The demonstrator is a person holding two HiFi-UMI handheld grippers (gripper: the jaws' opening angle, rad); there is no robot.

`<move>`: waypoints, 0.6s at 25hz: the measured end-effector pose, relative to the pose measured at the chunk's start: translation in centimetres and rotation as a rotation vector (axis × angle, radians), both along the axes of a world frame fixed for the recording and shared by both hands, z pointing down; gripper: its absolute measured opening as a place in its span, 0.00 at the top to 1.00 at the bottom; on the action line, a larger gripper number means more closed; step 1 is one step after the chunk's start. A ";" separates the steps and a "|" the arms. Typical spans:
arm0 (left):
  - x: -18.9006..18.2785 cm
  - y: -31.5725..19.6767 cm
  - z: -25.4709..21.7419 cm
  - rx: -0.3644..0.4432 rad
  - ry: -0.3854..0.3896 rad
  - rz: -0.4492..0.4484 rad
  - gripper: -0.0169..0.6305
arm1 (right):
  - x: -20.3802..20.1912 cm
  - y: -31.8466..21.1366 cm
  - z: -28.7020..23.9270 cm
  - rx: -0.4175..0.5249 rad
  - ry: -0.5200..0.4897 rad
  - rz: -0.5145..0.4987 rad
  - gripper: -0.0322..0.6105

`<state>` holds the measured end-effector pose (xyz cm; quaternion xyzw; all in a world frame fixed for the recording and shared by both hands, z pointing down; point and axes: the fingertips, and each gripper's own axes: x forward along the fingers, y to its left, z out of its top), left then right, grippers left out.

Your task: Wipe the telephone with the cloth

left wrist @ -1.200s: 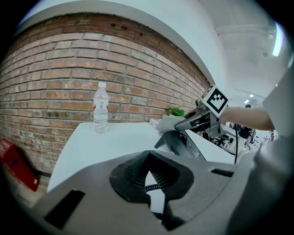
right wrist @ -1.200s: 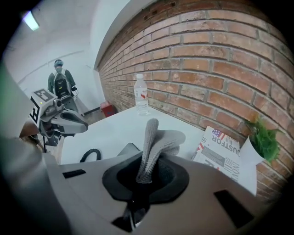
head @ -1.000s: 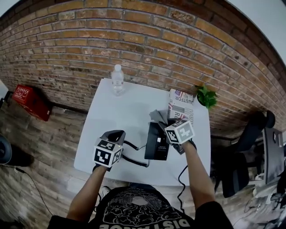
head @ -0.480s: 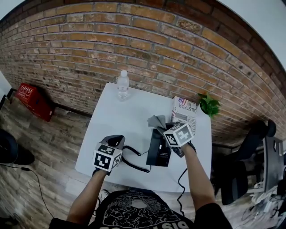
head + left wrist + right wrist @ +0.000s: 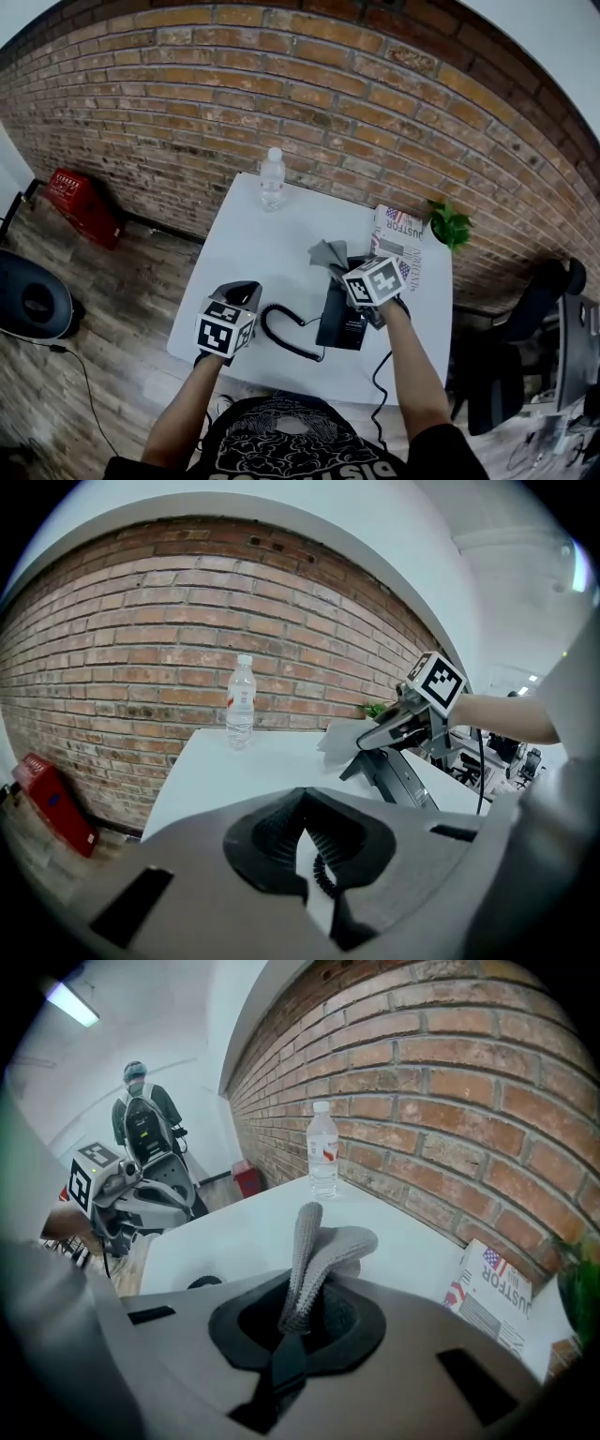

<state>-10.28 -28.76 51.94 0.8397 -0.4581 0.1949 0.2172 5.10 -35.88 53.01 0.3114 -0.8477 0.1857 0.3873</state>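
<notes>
At lower left the left gripper (image 5: 242, 292) hangs at the tabletop's (image 5: 262, 234) near edge, jaws closed tip to tip on nothing, with the cord (image 5: 281, 337) just beyond. At mid-frame the right gripper (image 5: 347, 267) pinches the cloth (image 5: 328, 253) tight above the telephone (image 5: 339, 323). Wiping looks under way; next, I judge, the cloth must drag across the telephone's face. A bottle (image 5: 272, 178) stands farthest back.

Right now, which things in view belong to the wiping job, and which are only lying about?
For the job:
telephone
its coiled cord
grey cloth, pinched in the right gripper

Only lying about:
water bottle
printed paper
small green plant
red box on the floor
</notes>
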 end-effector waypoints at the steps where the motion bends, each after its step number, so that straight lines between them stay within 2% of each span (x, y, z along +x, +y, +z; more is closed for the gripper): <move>1: -0.2 0.1 0.0 0.000 -0.002 -0.003 0.96 | -0.2 0.1 0.2 -0.004 -0.010 0.000 0.93; 7: -1.1 0.6 -0.1 0.002 -0.011 -0.010 0.96 | -1.6 0.3 0.1 0.004 -0.033 0.016 0.93; 15: -1.7 1.6 -0.9 0.021 -0.011 0.000 0.96 | -4.4 1.6 -1.8 0.036 -0.117 0.052 0.93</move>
